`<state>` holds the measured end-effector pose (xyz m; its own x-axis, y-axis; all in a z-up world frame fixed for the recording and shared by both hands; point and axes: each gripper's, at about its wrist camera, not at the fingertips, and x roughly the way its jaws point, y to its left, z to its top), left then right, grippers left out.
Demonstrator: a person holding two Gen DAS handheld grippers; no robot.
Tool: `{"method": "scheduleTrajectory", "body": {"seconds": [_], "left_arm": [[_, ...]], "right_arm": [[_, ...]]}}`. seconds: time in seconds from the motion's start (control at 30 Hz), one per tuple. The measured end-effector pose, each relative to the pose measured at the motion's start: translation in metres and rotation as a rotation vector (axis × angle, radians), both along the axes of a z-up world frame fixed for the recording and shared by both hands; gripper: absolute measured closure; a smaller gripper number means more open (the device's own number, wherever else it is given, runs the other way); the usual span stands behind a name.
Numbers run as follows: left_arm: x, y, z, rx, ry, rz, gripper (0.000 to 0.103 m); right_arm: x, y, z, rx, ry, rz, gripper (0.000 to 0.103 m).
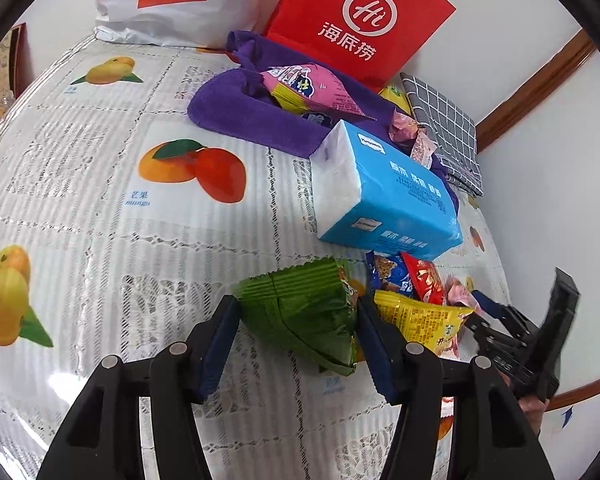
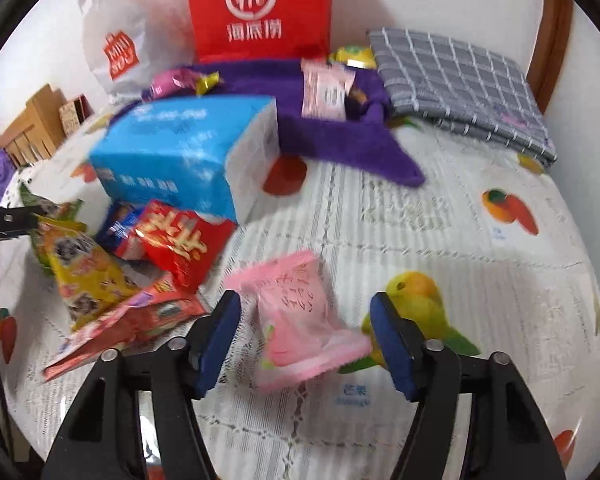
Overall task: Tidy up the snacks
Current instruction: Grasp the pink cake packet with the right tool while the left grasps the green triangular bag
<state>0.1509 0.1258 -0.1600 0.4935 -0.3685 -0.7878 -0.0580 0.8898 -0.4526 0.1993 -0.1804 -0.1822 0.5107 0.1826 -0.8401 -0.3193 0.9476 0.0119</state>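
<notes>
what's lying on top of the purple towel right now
On the purple towel lie a pink and yellow snack bag and, in the right wrist view, a pale pink packet beside other small wrapped sweets. The tissue pack hides its near edge.

Table covering [image 1: 100, 208]: white lace-pattern cloth printed with mangoes. Blue tissue pack [image 1: 396, 196] lies on it, touching a crumpled purple towel [image 1: 236, 116]. Behind the towel, 1 red paper bag [image 1: 360, 20] and 1 white plastic bag [image 1: 160, 0] stand against the white wall. A folded grey checked cloth [image 2: 460, 84] lies just beside the towel.
</notes>
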Motion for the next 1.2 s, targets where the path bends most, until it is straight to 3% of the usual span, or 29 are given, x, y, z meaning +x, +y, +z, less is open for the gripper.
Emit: {"method": "scheduleTrajectory", "body": {"seconds": [0.2,0.5,0.7,0.83,1.2], "left_arm": [[-0.006,-0.002,-0.005,0.018,0.008,0.0,0.047],[-0.012,-0.001,-0.01,-0.013,0.009,0.007,0.048],[-0.019,-0.006,-0.005,-0.006,-0.006,-0.01,0.056],[-0.023,-0.005,-0.002,-0.015,-0.011,-0.009,0.059],[-0.035,0.001,0.021,-0.037,-0.063,-0.016,0.062]], "right_arm": [[-0.01,-0.004,-0.007,0.032,-0.057,-0.045,0.051],[-0.009,-0.003,-0.007,0.027,-0.057,-0.052,0.051],[-0.009,-0.004,-0.007,0.041,-0.053,-0.05,0.05],[-0.01,-0.006,-0.006,0.04,-0.057,-0.071,0.055],[-0.03,-0.017,0.024,0.076,-0.081,-0.128,0.057]]}}
